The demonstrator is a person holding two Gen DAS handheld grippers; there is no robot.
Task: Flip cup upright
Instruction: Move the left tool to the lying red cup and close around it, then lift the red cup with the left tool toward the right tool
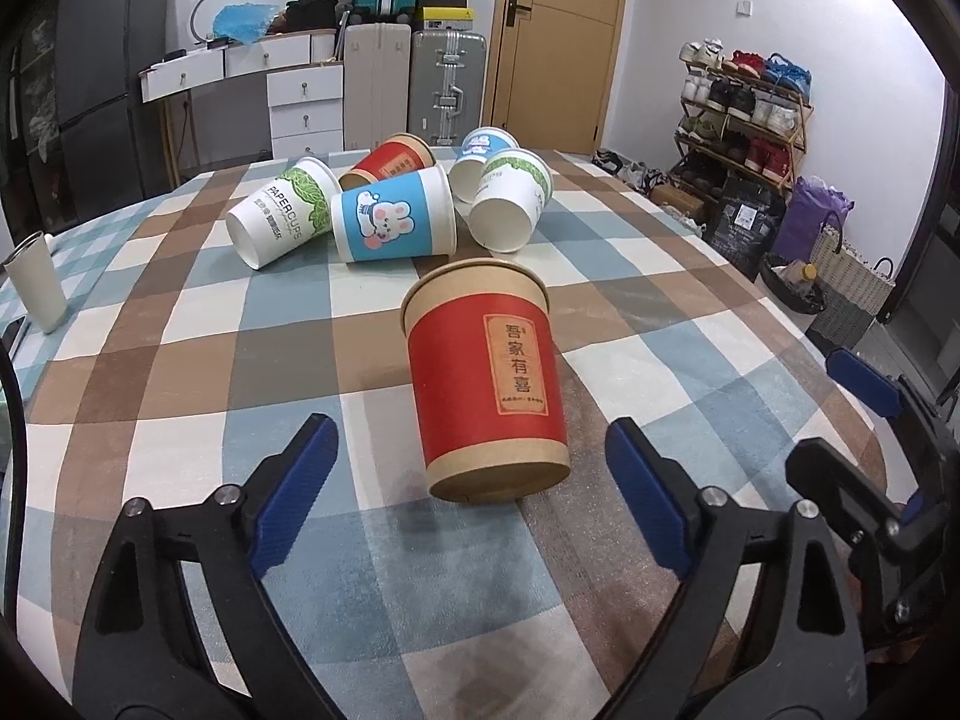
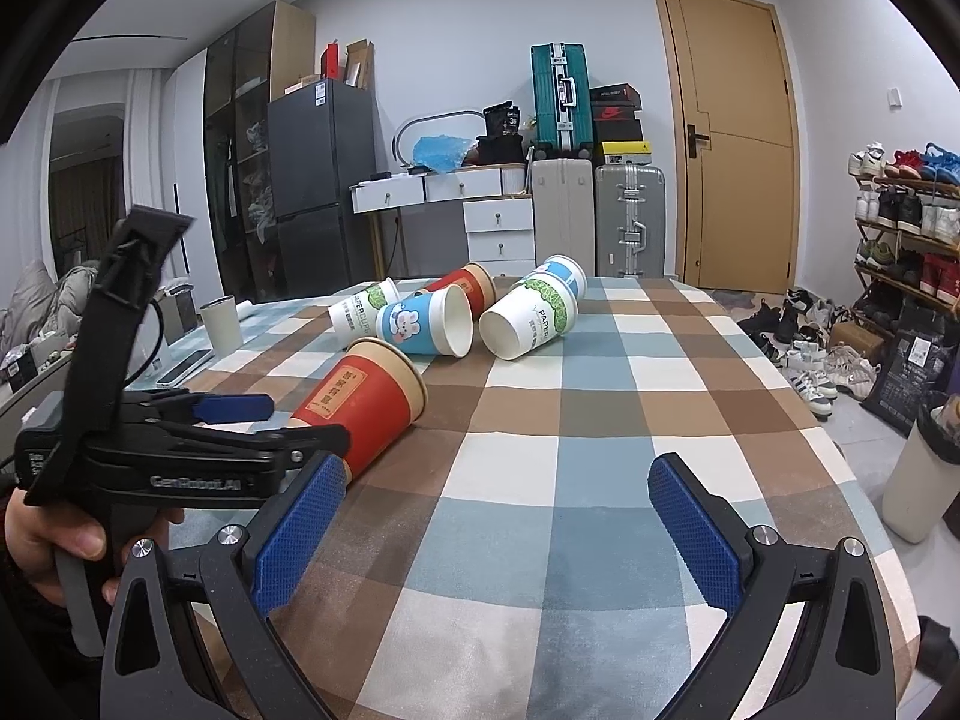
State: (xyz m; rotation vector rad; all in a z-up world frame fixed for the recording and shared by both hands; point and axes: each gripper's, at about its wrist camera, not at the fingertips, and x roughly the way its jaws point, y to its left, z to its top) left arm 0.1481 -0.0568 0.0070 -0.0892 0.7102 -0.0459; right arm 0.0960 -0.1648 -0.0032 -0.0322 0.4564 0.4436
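A red and brown paper cup (image 1: 486, 384) lies on its side on the checked tablecloth (image 1: 180, 360), base toward me, mouth pointing away. My left gripper (image 1: 471, 450) is open, its blue pads on either side of the cup's base, not touching it. In the right wrist view the same cup (image 2: 366, 402) lies at the left with the left gripper (image 2: 240, 420) beside its base. My right gripper (image 2: 489, 492) is open and empty above the cloth, to the right of the cup. It also shows at the right edge of the left wrist view (image 1: 864, 384).
Several other paper cups (image 1: 393, 219) lie tipped over in a cluster farther back on the table (image 2: 510, 324). A grey tumbler (image 1: 36, 288) stands upright at the left edge beside a phone. Suitcases, drawers, a fridge and a shoe rack stand beyond the table.
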